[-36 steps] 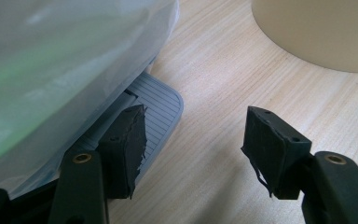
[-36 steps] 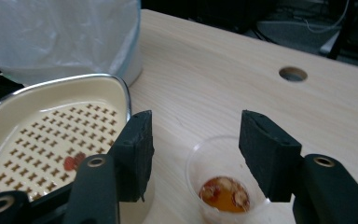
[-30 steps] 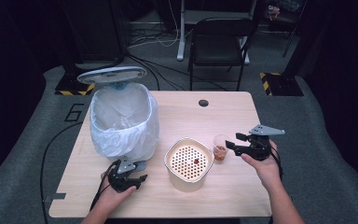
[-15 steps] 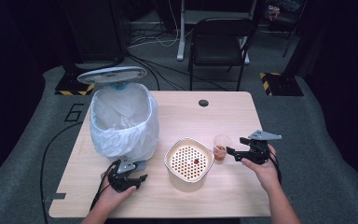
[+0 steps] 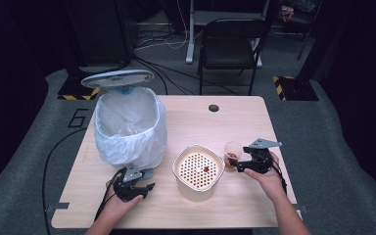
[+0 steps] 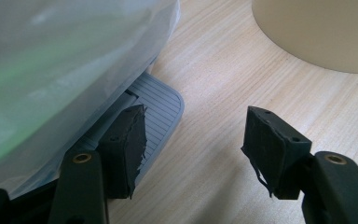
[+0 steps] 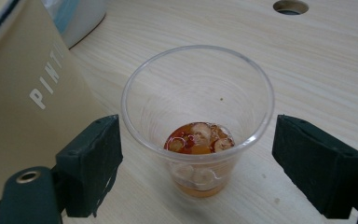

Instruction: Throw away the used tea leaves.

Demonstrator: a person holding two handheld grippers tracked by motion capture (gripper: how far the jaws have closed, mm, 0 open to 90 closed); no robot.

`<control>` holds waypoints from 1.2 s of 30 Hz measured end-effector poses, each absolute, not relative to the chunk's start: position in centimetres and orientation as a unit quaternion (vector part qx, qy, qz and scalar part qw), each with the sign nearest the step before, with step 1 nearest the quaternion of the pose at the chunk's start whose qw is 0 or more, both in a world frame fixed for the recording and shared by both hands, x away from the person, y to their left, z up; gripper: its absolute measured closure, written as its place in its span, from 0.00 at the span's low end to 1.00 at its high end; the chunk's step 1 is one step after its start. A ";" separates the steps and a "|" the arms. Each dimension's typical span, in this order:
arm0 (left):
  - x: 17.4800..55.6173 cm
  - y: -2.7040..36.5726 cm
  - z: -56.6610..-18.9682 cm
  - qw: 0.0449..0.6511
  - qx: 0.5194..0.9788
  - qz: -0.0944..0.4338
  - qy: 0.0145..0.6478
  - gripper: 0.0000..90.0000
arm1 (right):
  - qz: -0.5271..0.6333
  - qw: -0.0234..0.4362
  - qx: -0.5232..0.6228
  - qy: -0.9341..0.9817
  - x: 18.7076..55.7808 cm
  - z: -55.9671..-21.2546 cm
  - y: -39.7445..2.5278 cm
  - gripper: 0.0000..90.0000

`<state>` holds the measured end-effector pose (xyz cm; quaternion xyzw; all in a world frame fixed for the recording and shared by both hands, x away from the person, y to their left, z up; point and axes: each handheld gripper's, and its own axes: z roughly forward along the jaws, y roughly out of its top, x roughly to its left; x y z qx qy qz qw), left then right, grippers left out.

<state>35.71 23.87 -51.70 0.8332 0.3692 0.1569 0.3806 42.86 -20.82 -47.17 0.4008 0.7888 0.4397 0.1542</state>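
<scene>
A clear plastic cup (image 7: 198, 93) holding a little orange liquid with pale bits stands on the wooden table (image 5: 200, 117), just right of a cream strainer pot (image 5: 198, 169). My right gripper (image 7: 198, 154) is open, one jaw on each side of the cup with a gap at both. In the high view the right gripper (image 5: 236, 164) sits beside the cup (image 5: 232, 152). My left gripper (image 5: 144, 182) is open near the front edge. Its left jaw is over the bin's grey pedal (image 6: 161, 105), and nothing is between the jaws of the left gripper (image 6: 196, 135).
A pedal bin (image 5: 127, 127) lined with a white bag stands at the left with its lid (image 5: 117, 78) raised. A small red bit lies on the strainer's perforated insert. A cable hole (image 5: 213, 107) is at the table's back, with a black chair (image 5: 232, 44) behind it.
My right gripper has lowered slightly and come a little nearer the front edge beside the cup. The left gripper has stayed in place.
</scene>
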 end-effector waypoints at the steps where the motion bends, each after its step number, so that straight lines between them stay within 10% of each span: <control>1: 35.7 23.9 -51.7 0.381 0.833 0.156 0.369 0.43 | 0.438 0.154 0.402 0.789 42.9 -47.4 -20.6 0.17; 36: 35.7 23.8 -51.7 0.382 0.832 0.159 0.370 0.43 | 0.425 0.162 0.378 0.806 44.8 -49.1 -19.1 0.47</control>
